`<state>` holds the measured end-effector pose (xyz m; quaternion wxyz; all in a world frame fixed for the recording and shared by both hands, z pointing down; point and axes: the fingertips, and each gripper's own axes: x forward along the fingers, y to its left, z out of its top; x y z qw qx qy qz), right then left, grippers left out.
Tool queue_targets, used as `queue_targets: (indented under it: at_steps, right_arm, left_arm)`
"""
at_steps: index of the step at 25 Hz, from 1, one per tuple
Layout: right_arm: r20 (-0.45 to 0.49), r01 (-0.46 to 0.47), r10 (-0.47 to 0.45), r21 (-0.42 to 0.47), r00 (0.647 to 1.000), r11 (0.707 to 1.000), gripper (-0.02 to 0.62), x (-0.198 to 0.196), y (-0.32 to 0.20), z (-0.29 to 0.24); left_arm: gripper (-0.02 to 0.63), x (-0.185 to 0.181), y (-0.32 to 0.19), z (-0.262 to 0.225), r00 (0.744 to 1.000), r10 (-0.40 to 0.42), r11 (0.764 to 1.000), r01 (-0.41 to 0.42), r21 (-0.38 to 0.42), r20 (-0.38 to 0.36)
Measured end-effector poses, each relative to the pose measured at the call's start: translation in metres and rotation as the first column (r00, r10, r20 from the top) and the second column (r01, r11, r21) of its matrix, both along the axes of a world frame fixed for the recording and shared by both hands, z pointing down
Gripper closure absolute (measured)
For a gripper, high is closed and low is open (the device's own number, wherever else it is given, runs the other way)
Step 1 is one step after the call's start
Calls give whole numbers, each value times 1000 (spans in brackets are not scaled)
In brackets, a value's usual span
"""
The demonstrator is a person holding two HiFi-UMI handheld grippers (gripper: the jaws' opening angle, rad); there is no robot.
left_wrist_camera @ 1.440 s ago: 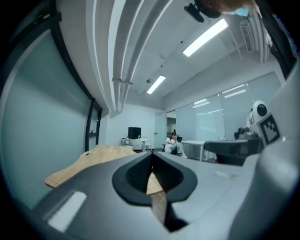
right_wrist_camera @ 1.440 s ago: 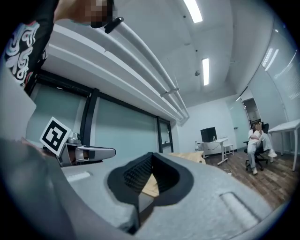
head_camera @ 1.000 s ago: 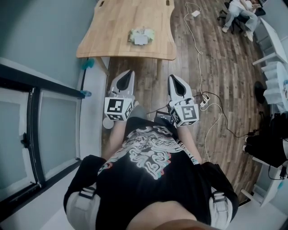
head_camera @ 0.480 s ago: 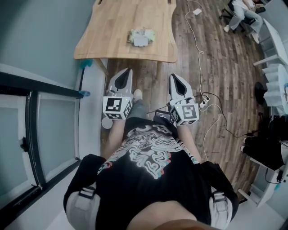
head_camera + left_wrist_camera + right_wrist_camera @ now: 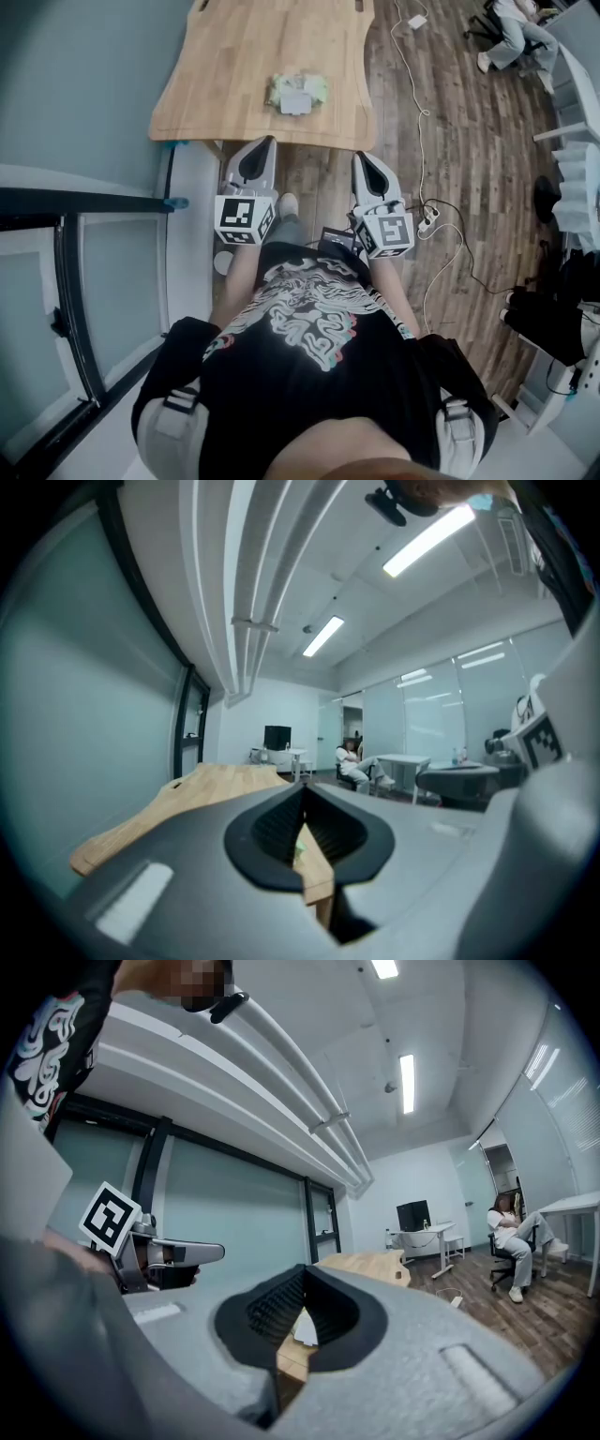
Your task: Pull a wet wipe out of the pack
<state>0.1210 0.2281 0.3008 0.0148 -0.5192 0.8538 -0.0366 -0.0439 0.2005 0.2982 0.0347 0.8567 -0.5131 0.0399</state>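
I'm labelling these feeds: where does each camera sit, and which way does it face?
Head view: on the head, facing down; shirt, left gripper, right gripper, table, wipe pack.
Left gripper view: on the left gripper, facing the table; right gripper at right.
Right gripper view: likewise; left gripper at left.
Both share table, seated person.

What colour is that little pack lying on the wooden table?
Pale green with a white patch in the middle; the pack shows best in the head view.
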Motion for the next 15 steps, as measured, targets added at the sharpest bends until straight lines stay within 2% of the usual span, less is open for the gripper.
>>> queue_targets:
  at_steps: [10,15]
  right_arm:
    - [-22,-18,16,-72,1000,997,597,-27,-85,13]
    - [-43,-14,10,-74,999,997,597,-40,-122,18]
  left_arm:
    - [617,-24,-85,5,1000,17,999,-17,-27,9]
    - [617,-37,-124,12,1000,23,999,-23,-45,-1]
